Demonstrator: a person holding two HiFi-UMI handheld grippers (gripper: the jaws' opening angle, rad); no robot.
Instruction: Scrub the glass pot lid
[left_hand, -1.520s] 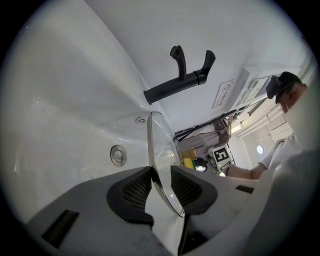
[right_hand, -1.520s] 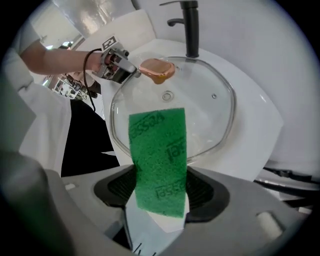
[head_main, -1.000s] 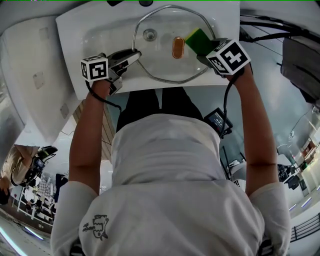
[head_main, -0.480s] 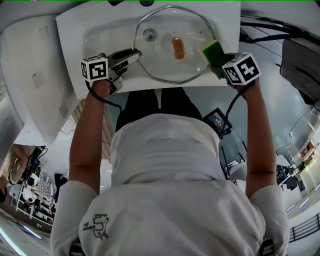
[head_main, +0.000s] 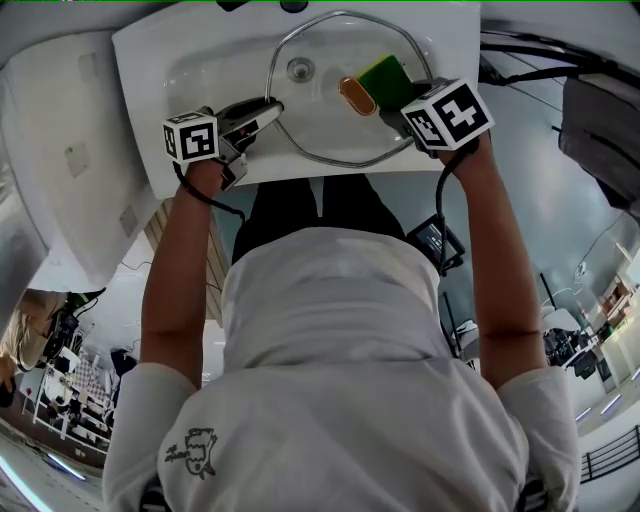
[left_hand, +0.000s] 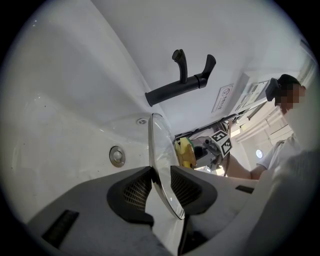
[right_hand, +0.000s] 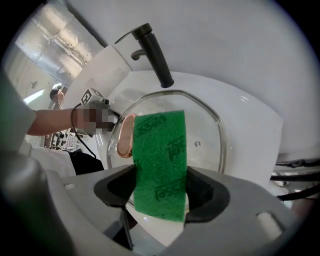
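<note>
Left gripper (left_hand: 161, 186): clamped on the rim of the glass pot lid (head_main: 322, 118); both pads press the thin edge, one on each face.
Left grip place: at about 8 o'clock on the lid's rim in the head view, the marker cube towards 7 o'clock behind it.
Right gripper (right_hand: 160, 194): grasping a sponge (right_hand: 160, 160), with a pad against each of its long sides.
Right grip place: at about 3 o'clock on the lid in the head view, pointing steeply down.
Sponge: the green scouring face looks back at the right gripper's camera, and the yellow body shows from the left gripper view. Its far end lies over the glass, at about 2 o'clock from the handle and just beside it. Whether it presses on the glass cannot be told.
Handle (head_main: 357, 95): copper-coloured, oval, near the middle of the lid.
Lid: clear glass with a metal rim, over the bowl of the sink (head_main: 150, 60).
Drain (head_main: 299, 69): seen through the glass, at about 10 o'clock from the handle.
Tap (right_hand: 152, 50): black, at 12 o'clock on the basin's far edge.
</note>
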